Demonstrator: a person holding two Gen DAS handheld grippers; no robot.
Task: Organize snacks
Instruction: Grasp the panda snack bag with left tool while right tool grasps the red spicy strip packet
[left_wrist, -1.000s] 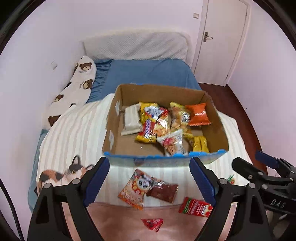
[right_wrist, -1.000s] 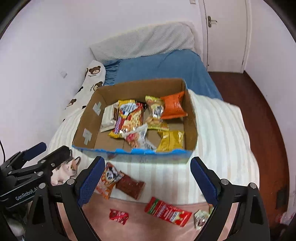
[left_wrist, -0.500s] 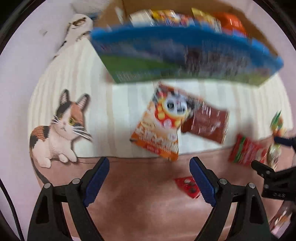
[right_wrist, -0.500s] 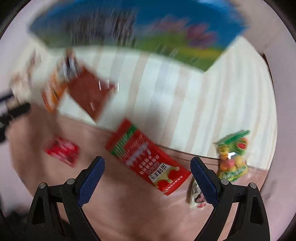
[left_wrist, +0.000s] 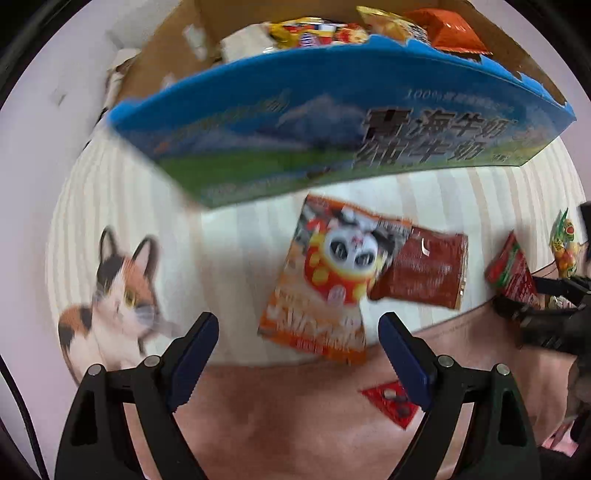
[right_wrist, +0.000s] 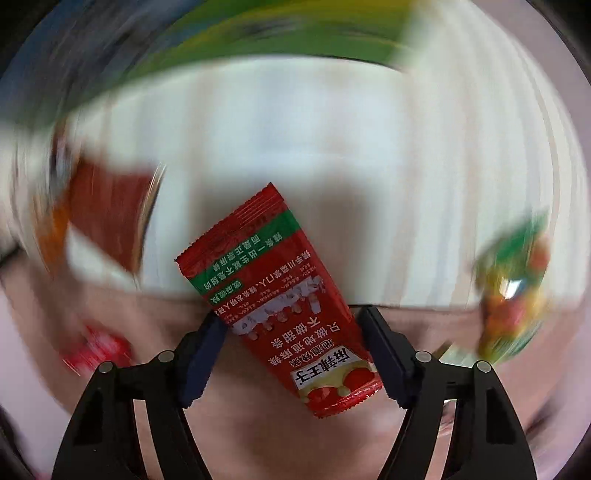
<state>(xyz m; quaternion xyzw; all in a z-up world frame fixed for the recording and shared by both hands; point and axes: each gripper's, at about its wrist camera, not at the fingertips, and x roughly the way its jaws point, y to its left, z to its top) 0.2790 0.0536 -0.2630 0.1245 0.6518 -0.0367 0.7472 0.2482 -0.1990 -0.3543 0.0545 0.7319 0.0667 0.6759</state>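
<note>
A cardboard box (left_wrist: 332, 140) with a blue printed front holds several snack packs and stands on the bed. In front of it lie an orange panda snack pack (left_wrist: 325, 284) and a brown pack (left_wrist: 424, 273). My left gripper (left_wrist: 299, 339) is open, just above the orange pack's near end. A long red snack pack (right_wrist: 280, 302) lies between the open fingers of my right gripper (right_wrist: 291, 332), which hovers low over it. The right gripper (left_wrist: 546, 314) also shows at the right of the left wrist view, by the red pack (left_wrist: 511, 266).
A small red packet (left_wrist: 395, 402) lies on the pink blanket (left_wrist: 277, 413) near my left gripper. A green and yellow candy bag (right_wrist: 513, 288) lies to the right. The striped blanket has a printed cat (left_wrist: 114, 291) at left.
Both grippers have dropped closer to the bed. The left one came nearer the orange panda pack. The right one moved over the long red pack, which now sits between its fingers.
</note>
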